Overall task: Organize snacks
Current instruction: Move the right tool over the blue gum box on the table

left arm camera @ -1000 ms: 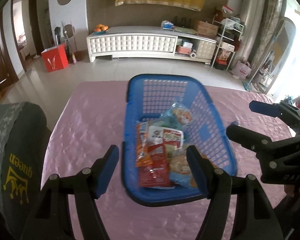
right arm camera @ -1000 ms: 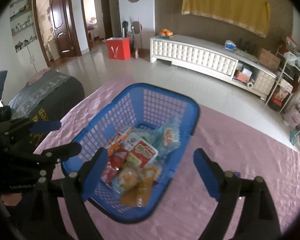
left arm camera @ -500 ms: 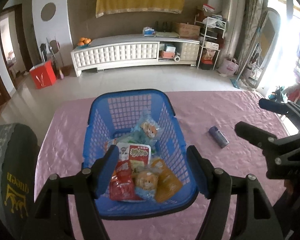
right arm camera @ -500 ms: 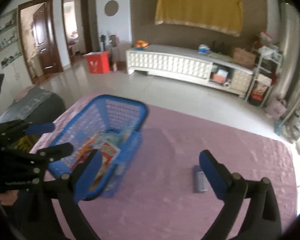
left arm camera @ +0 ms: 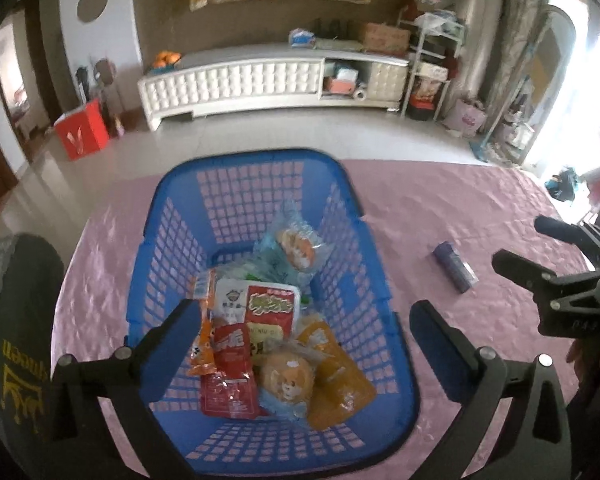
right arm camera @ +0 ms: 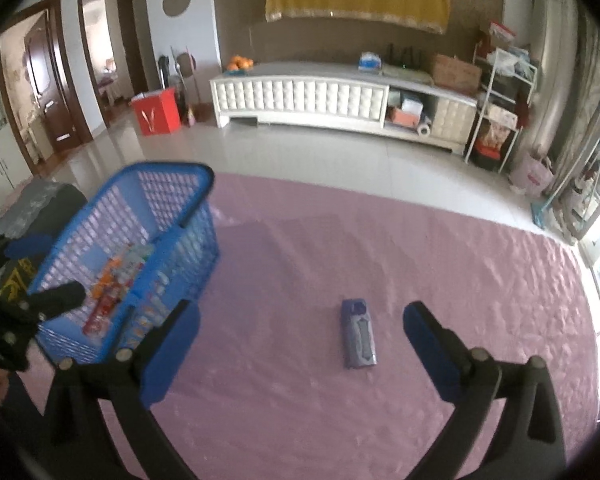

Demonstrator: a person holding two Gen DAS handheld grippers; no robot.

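Note:
A blue plastic basket stands on the pink tablecloth and holds several snack packs: a red packet, an orange pouch, a bun pack. My left gripper hovers over the basket's near end, its jaws opening, pressing on nothing. A purple snack packet lies flat on the cloth to the right of the basket. My right gripper hangs above it, jaws wide and empty. Each view shows the other gripper at its edge: the right one, the left one.
A dark chair back with yellow lettering rises at the table's left side. Beyond the table's far edge lies tiled floor with a red box and a long white cabinet. Bare pink cloth spreads to the right of the purple packet.
The left jaws have spread wider above the basket. The right gripper has swung right, away from the basket, so the purple packet now lies between its wider fingers.

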